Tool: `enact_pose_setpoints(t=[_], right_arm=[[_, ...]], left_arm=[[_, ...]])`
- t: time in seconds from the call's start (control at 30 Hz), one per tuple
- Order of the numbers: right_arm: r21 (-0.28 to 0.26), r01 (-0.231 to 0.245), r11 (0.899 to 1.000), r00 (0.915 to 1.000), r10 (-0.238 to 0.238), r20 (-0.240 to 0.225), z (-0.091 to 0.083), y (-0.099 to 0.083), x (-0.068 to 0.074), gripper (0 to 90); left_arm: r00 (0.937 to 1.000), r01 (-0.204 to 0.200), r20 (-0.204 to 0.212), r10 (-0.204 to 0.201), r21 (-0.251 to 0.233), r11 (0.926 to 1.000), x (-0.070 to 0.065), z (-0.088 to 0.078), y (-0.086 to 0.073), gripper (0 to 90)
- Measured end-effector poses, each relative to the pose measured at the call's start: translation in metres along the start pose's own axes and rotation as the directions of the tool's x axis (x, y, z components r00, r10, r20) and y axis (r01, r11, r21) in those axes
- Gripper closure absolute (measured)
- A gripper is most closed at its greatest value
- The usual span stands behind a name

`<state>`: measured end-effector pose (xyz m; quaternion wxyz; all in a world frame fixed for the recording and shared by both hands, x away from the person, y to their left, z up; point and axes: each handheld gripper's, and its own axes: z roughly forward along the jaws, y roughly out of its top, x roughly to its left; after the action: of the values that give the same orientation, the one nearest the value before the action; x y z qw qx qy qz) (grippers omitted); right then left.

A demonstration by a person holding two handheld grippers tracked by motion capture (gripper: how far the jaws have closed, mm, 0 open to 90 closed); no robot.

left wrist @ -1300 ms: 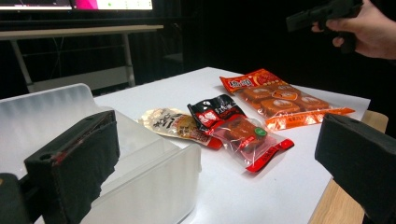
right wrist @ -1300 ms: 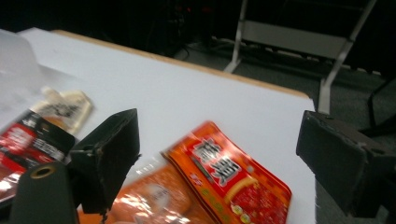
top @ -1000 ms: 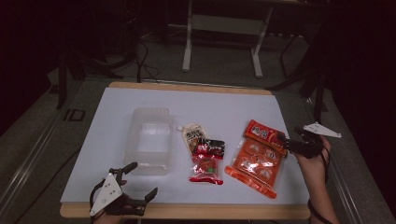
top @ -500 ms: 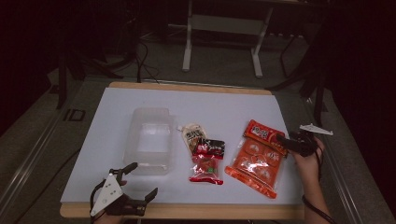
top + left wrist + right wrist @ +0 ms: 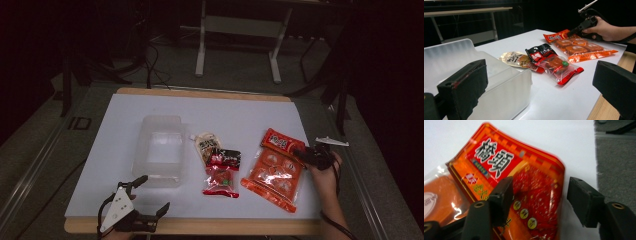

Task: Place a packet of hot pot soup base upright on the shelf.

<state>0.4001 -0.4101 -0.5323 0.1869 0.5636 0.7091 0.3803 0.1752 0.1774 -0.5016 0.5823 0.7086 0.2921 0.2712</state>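
A large orange snack pack (image 5: 274, 169) (image 5: 499, 162) lies flat at the table's right. My right gripper (image 5: 301, 153) (image 5: 541, 200) is low over its far right corner. Its jaws have just been closing and straddle the pack's edge, one over the printed film, one over bare table, neither pad pressing. My left gripper (image 5: 154, 194) (image 5: 540, 90) rests open at the front left edge, beside a clear plastic container (image 5: 160, 150) (image 5: 499, 82). A black-and-red pack (image 5: 222, 172) (image 5: 551, 62) and a beige pouch (image 5: 206, 144) (image 5: 516, 58) lie between container and orange pack.
The white table top (image 5: 240, 117) has a wooden rim along the front and back. Bare surface stretches behind the packs and to the container's left. A metal stand (image 5: 240, 30) and cables sit on the floor beyond the table.
The right hand has come down and slightly inward onto the orange pack's far right corner, and its jaws have narrowed. The left gripper and all the packs have kept still.
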Motion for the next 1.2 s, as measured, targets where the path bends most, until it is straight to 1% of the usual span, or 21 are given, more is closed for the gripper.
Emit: enact_pose_setpoints(t=[0.03, 0.07, 0.13, 0.2, 0.23, 0.27, 0.33, 0.4, 0.43, 0.47, 0.53, 0.57, 0.67, 0.83, 0.9, 1.0, 1.2], right_arm=[[-0.004, -0.001, 1.000, 1.0000, 0.001, 0.000, 0.001, -0.001, 0.001, 38.9], [-0.002, 0.005, 1.000, 1.0000, -0.005, 0.001, 0.001, -0.001, 0.002, 41.6], [-0.002, -0.001, 1.000, 0.9997, 0.001, -0.022, 0.000, 0.000, 0.002, 47.7], [0.007, 0.015, 1.000, 0.9996, -0.015, -0.023, 0.001, -0.001, 0.005, 54.1], [0.011, 0.022, 1.000, 0.9995, -0.021, -0.021, 0.002, -0.001, 0.007, 55.2], [0.014, 0.029, 0.999, 0.9994, -0.029, -0.018, 0.002, 0.000, 0.008, 58.1], [0.021, 0.038, 0.999, 0.9992, -0.038, -0.012, 0.002, 0.001, 0.010, 66.6], [0.027, 0.052, 0.998, 0.9985, -0.052, -0.021, 0.001, 0.003, 0.014, 78.5], [0.032, 0.053, 0.998, 0.9984, -0.052, -0.019, 0.001, 0.003, 0.016, 82.4], [0.048, 0.062, 0.997, 0.9980, -0.061, -0.013, 0.001, 0.004, 0.019, 84.9], [0.065, 0.078, 0.995, 0.9969, -0.078, 0.000, 0.001, 0.006, 0.022, 86.9], [0.072, 0.074, 0.995, 0.9972, -0.075, 0.004, 0.000, 0.008, 0.023, 87.4], [0.064, 0.058, 0.996, 0.9983, -0.058, 0.000, -0.004, 0.010, 0.024, 88.0], [0.045, 0.074, 0.996, 0.9968, -0.076, 0.024, -0.013, 0.015, 0.031, 88.4], [0.027, 0.068, 0.997, 0.9973, -0.069, 0.025, -0.017, 0.016, 0.033, 88.5], [0.000, 0.078, 0.997, 0.9966, -0.078, 0.026, -0.025, 0.020, 0.037, 88.6], [-0.054, 0.119, 0.991, 0.9926, -0.118, 0.028, -0.042, 0.030, 0.048, 88.6]], left_arm=[[1.0000, 0.001, 0.001, -0.001, 0.000, 1.0000, 0.000, 0.000, 0.000, 0.3], [1.0000, 0.001, 0.002, -0.001, 0.000, 1.0000, 0.000, 0.000, 0.000, 0.3], [1.0000, 0.001, 0.002, -0.001, 0.002, 1.0000, 0.000, 0.000, 0.000, 0.3], [1.0000, 0.001, 0.004, -0.001, 0.001, 1.0000, 0.000, 0.000, 0.000, 0.3], [1.0000, 0.000, 0.003, 0.000, 0.001, 1.0000, 0.000, 0.000, 0.000, 0.3], [1.0000, 0.000, 0.003, 0.000, 0.001, 1.0000, 0.000, 0.000, 0.000, 0.3], [1.0000, 0.001, 0.003, -0.001, 0.003, 1.0000, 0.000, 0.001, 0.000, 0.3], [1.0000, 0.000, 0.002, 0.000, 0.004, 1.0000, 0.000, 0.001, 0.000, 0.3], [1.0000, 0.001, 0.003, -0.001, 0.004, 1.0000, 0.000, 0.001, 0.000, 0.3], [1.0000, 0.001, 0.004, -0.001, 0.003, 1.0000, 0.000, 0.001, 0.000, 0.3], [1.0000, -0.002, 0.003, 0.002, 0.004, 1.0000, 0.000, 0.001, 0.000, 0.3], [1.0000, -0.003, 0.003, 0.003, 0.004, 1.0000, 0.000, 0.001, 0.000, 0.3], [1.0000, -0.003, 0.002, 0.003, 0.002, 1.0000, 0.000, 0.000, 0.001, 0.3], [1.0000, 0.004, 0.003, -0.004, 0.000, 1.0000, 0.001, 0.001, 0.001, 0.3], [1.0000, 0.002, 0.002, -0.002, -0.001, 1.0000, 0.001, 0.001, 0.001, 0.3], [1.0000, 0.003, 0.002, -0.003, -0.002, 1.0000, 0.001, 0.001, 0.001, 0.3], [1.0000, 0.003, 0.001, -0.003, -0.003, 1.0000, 0.001, 0.001, 0.001, 0.3]])
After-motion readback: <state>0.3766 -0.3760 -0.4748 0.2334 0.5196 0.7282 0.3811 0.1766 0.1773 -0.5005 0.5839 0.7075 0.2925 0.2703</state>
